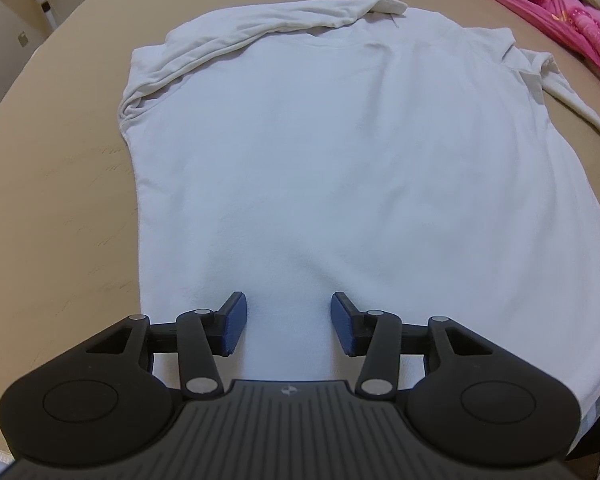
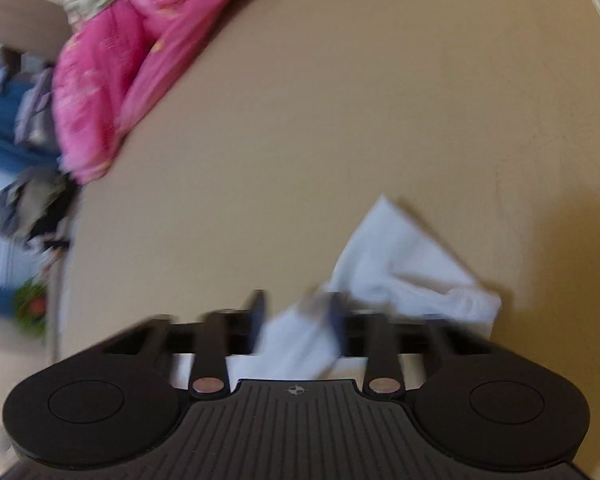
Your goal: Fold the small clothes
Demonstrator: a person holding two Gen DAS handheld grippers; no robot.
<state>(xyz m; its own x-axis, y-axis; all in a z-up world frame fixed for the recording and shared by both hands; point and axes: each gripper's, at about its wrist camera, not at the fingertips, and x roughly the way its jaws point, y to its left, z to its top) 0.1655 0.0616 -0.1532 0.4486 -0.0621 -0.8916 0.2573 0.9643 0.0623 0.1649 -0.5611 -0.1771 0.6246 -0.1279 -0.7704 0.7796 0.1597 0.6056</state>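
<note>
Shirt (image 1: 340, 152) lies flat under parted left gripper (image 1: 288, 322); right gripper (image 2: 296, 320) clamps its cloth.

No text, label, brand or number can be read in either view.

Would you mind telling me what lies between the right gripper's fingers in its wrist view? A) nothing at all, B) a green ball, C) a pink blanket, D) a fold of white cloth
D: in the blurred right wrist view, the right gripper has a fold of white cloth between its fingers, which stand close on it, while the pink blanket lies far off on the tan surface.
</note>
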